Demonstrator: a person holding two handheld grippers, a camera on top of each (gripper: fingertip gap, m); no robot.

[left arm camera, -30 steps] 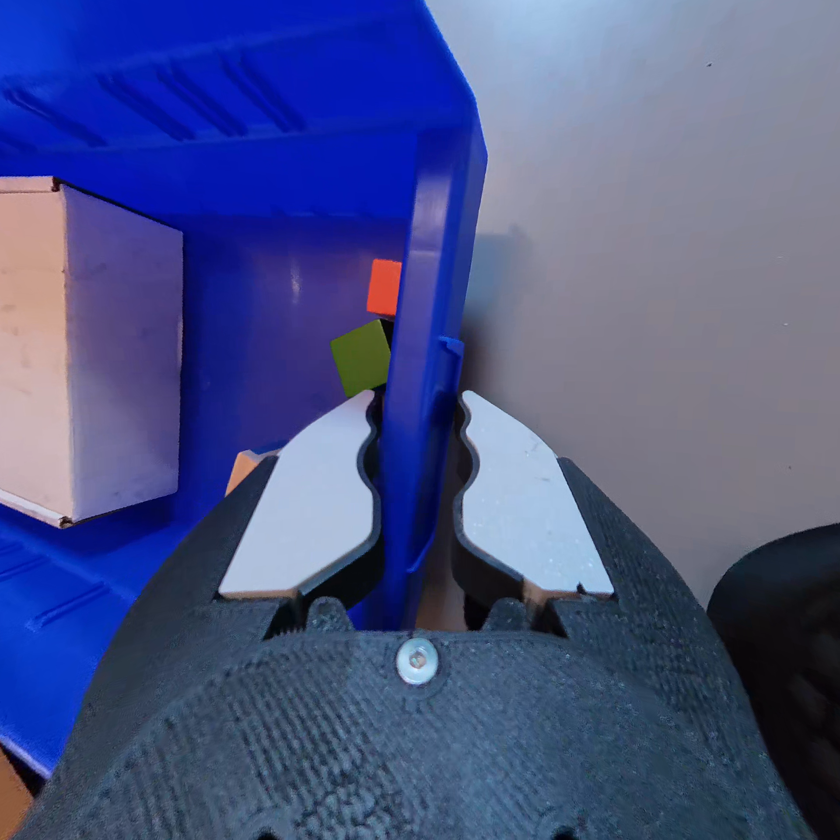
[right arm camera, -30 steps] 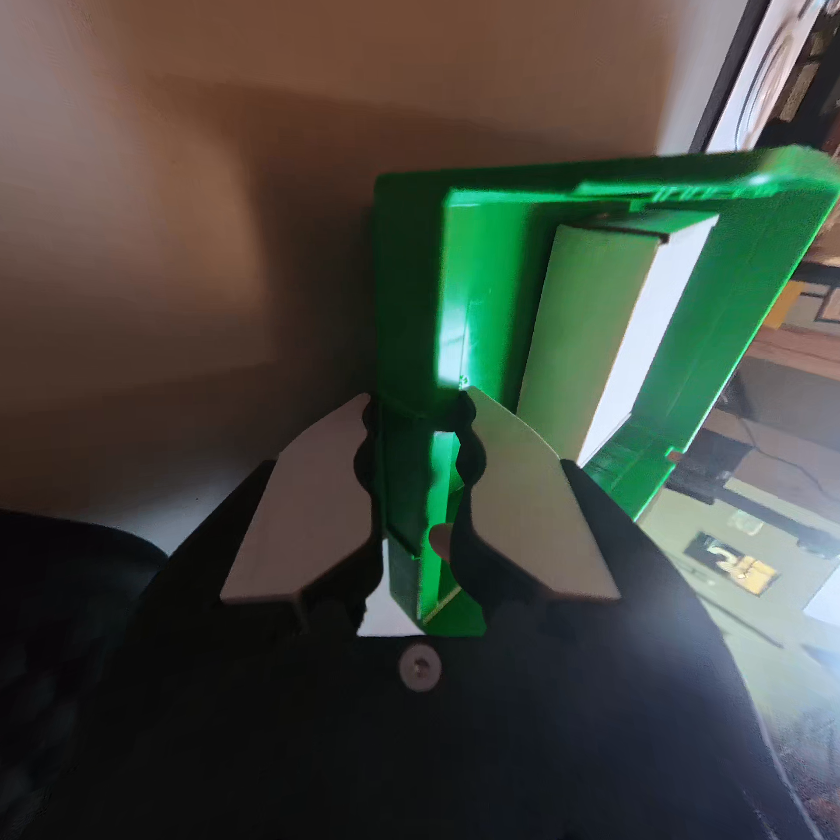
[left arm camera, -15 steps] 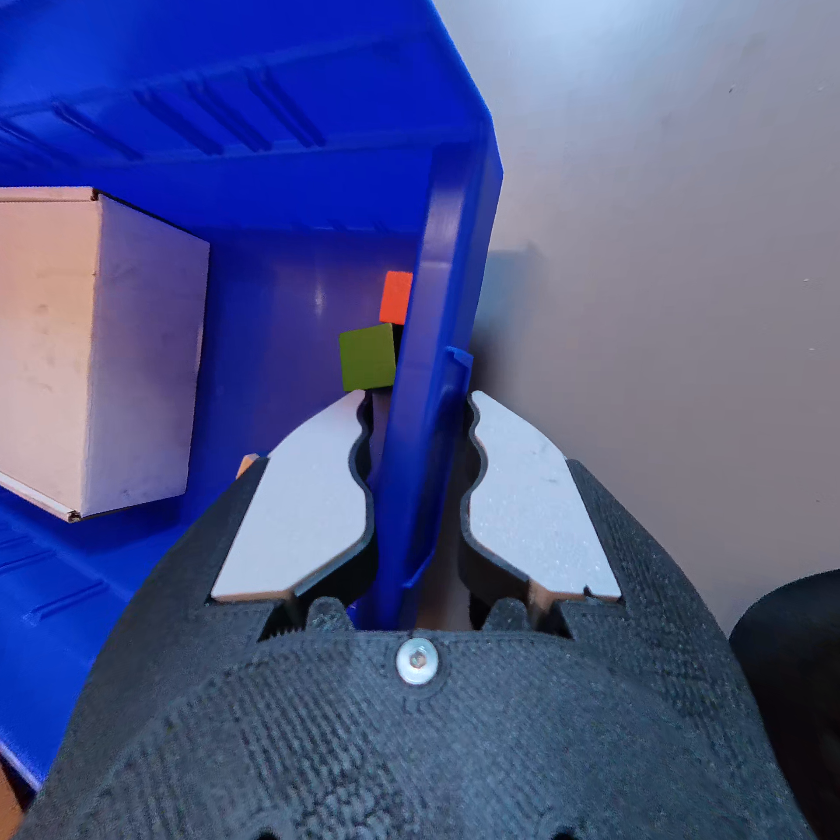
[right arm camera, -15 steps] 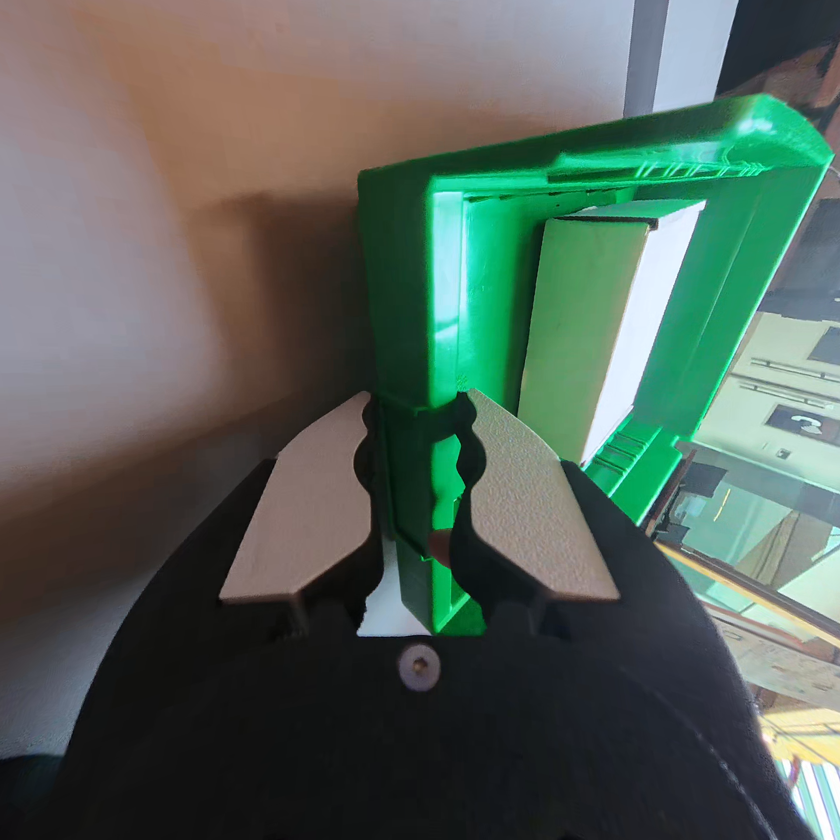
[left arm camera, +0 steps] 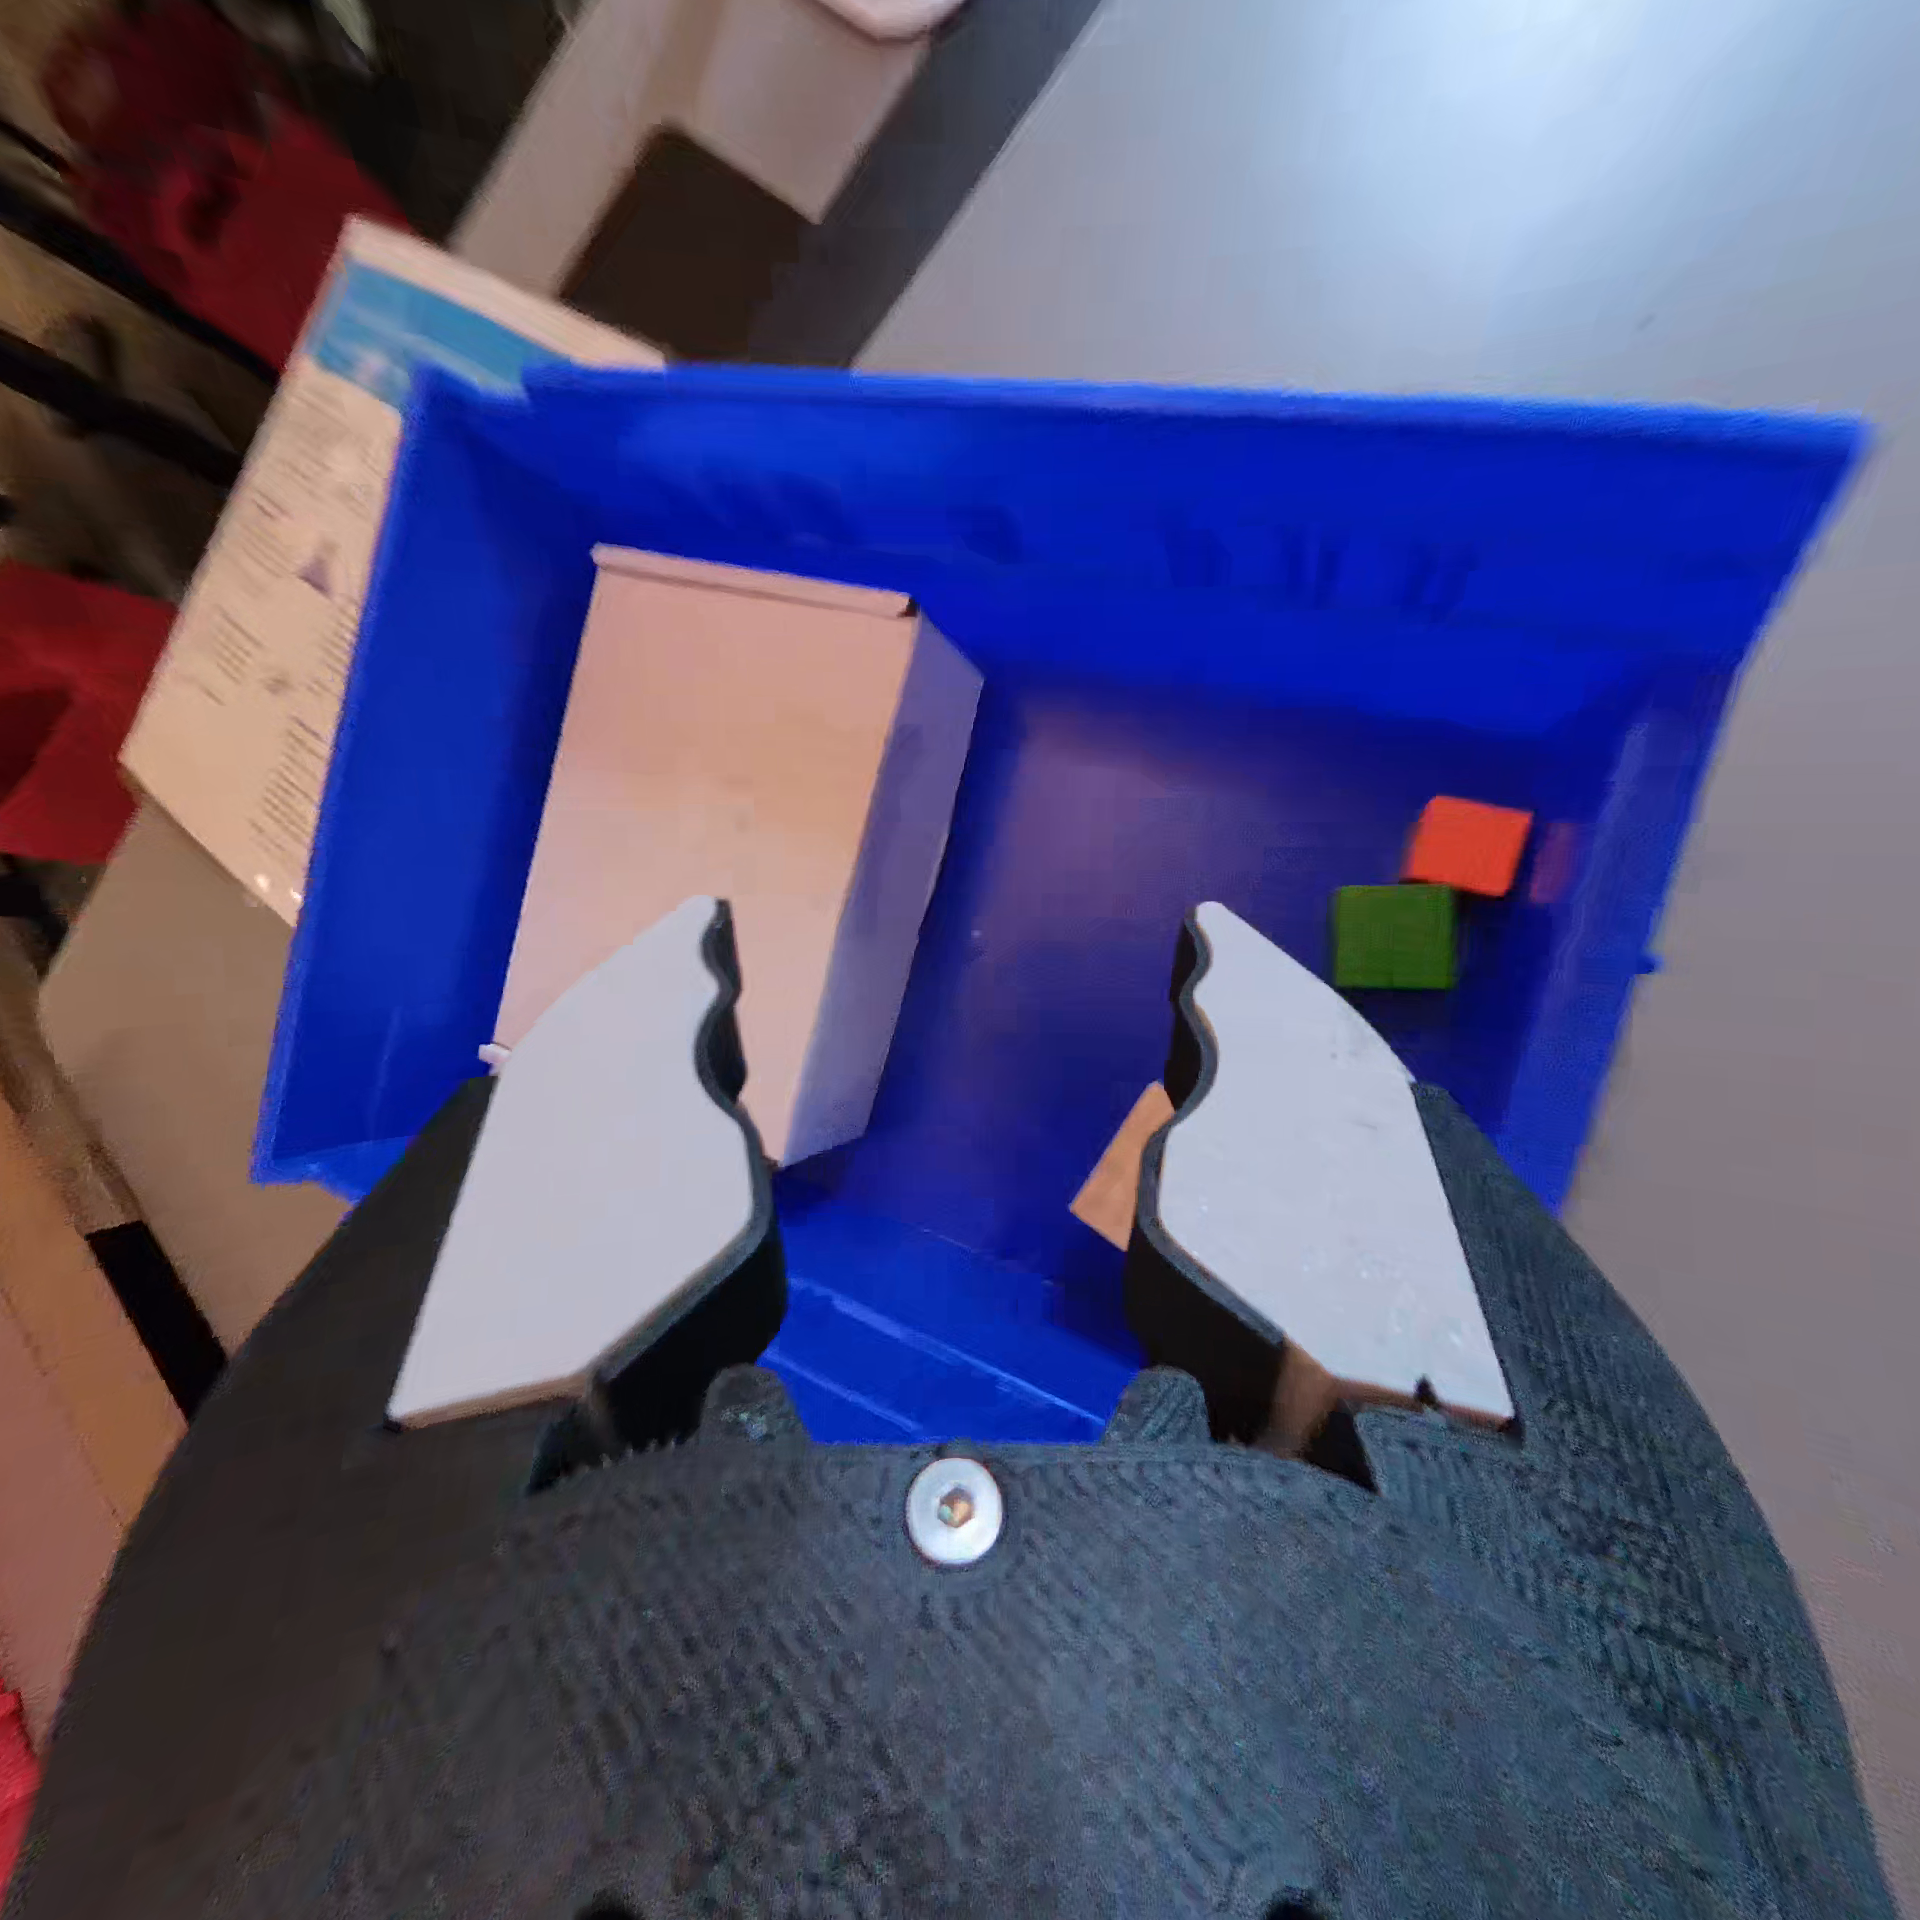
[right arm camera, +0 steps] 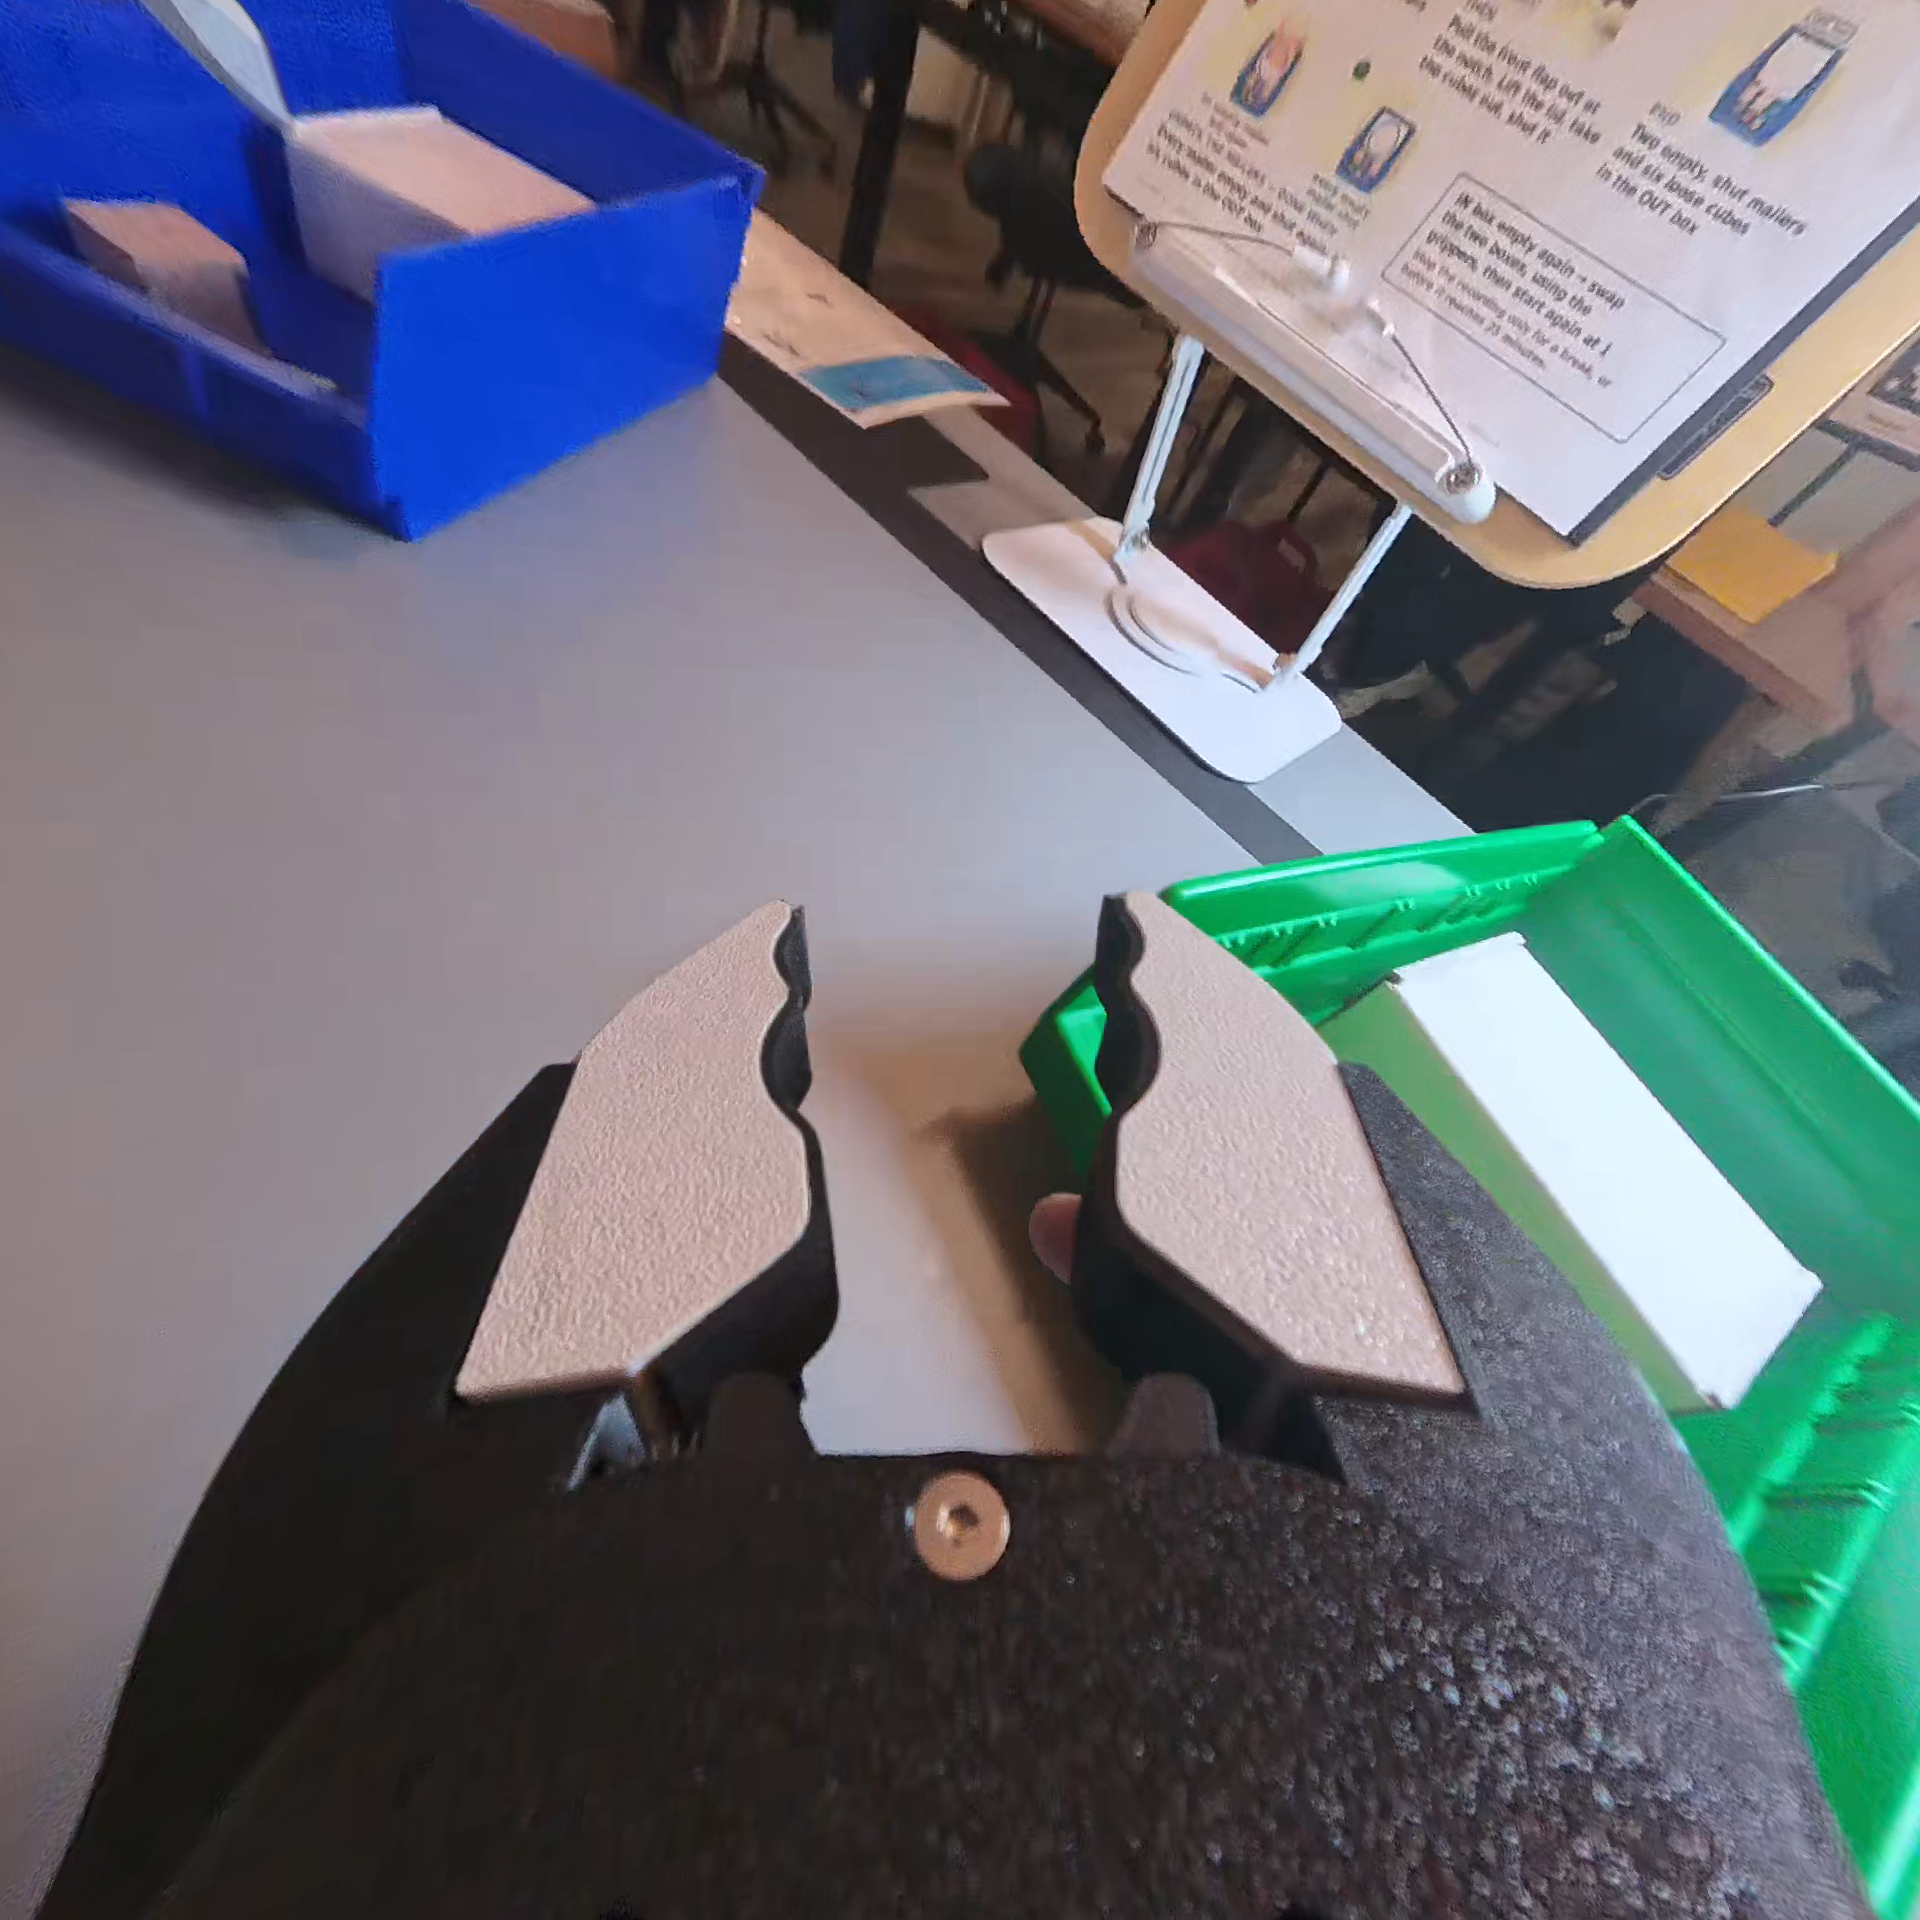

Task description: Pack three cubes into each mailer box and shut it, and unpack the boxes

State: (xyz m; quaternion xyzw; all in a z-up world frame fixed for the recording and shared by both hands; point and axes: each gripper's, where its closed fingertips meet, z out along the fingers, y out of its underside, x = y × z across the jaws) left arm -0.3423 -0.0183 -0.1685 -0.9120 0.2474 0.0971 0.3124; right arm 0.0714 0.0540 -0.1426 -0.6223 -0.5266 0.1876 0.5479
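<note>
my left gripper [left arm camera: 956, 1023] hangs over the blue bin [left arm camera: 1143, 499] with its fingers spread wide, gripping nothing. inside the bin a closed white mailer box [left arm camera: 727, 831] stands by the left wall; an orange cube [left arm camera: 1468, 844] and a green cube [left arm camera: 1394, 935] lie touching near the right wall, and a tan corner [left arm camera: 1117, 1184], perhaps another cube, peeks from behind my right finger. my right gripper [right arm camera: 951, 1023] is also spread and empty above the grey desk [right arm camera: 468, 779], just beside the green bin [right arm camera: 1714, 935], which holds a second white mailer box [right arm camera: 1590, 1153]. a document stand [right arm camera: 1195, 665] sits at the desk's far edge.
</note>
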